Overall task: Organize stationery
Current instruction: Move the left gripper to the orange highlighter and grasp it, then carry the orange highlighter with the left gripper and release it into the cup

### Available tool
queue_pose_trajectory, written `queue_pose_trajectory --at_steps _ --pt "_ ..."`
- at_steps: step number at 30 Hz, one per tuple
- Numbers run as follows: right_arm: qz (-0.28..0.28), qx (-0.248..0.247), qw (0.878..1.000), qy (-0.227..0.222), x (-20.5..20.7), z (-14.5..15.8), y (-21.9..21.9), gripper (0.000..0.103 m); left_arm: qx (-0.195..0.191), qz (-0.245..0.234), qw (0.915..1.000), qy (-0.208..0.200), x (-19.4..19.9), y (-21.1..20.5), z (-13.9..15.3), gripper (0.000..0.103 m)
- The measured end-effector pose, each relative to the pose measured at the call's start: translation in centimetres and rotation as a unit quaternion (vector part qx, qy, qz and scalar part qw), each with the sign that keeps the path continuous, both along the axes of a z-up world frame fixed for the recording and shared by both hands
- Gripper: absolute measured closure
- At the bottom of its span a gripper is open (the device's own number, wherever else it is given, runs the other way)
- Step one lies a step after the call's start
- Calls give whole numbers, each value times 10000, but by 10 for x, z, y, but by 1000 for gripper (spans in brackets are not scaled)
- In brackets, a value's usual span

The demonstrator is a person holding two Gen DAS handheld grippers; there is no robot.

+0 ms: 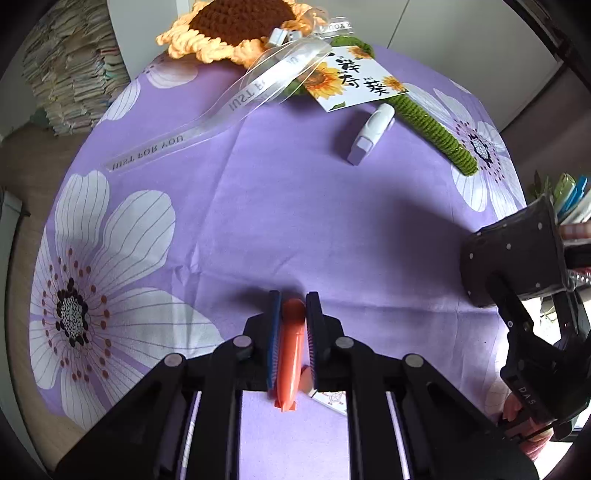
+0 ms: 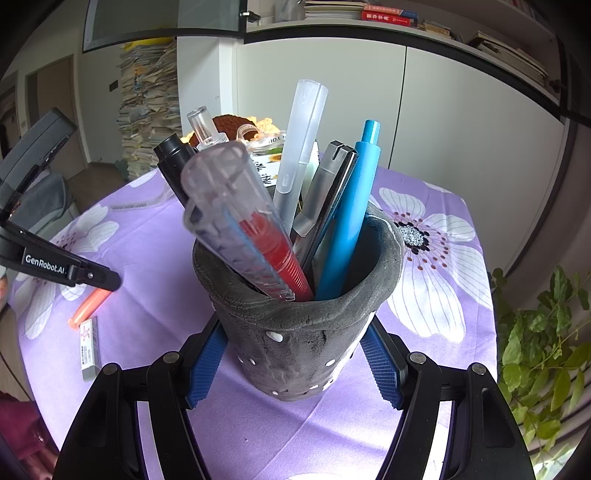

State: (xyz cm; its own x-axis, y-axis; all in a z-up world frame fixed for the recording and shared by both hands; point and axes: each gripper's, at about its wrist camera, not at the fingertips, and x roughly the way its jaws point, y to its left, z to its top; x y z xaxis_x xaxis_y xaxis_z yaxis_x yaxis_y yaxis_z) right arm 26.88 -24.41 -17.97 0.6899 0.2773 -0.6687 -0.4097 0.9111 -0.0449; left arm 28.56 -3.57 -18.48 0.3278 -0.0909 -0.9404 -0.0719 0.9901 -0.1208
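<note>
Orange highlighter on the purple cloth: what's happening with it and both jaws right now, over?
Left gripper shut on orange highlighter, lying on tablecloth. Right gripper clamps grey pen holder. Eraser beside highlighter; path clear.

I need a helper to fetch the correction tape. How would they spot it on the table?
On the purple flowered tablecloth, look toward the far side, beside the green crocheted stem of the sunflower. The correction tape lies there: short, white and pale purple, unlike the orange marker nearer.
</note>
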Motion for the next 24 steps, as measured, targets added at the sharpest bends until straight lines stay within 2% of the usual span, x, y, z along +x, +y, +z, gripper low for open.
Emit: queue_pose_trajectory --at_steps 5,12,16,20,24 --pt "-1 -11 10000 0 0 0 -1 30 -79 -87 9994 -315 -6 -2 19 92" --pt "0 -5 10000 2 0 0 -1 30 -484 -355 9934 -979 -23 -12 71 92" --pt "-2 -13 10000 3 0 0 -2 30 -828 -637 9839 -1450 -25 -30 107 92" --pt "-6 -32 10000 -3 0 1 0 30 -1086 -971 9674 -2072 -19 -56 147 92" --pt "-7 -44 10000 -5 0 0 2 30 -1275 -1255 9554 -2350 -9 -82 164 92"
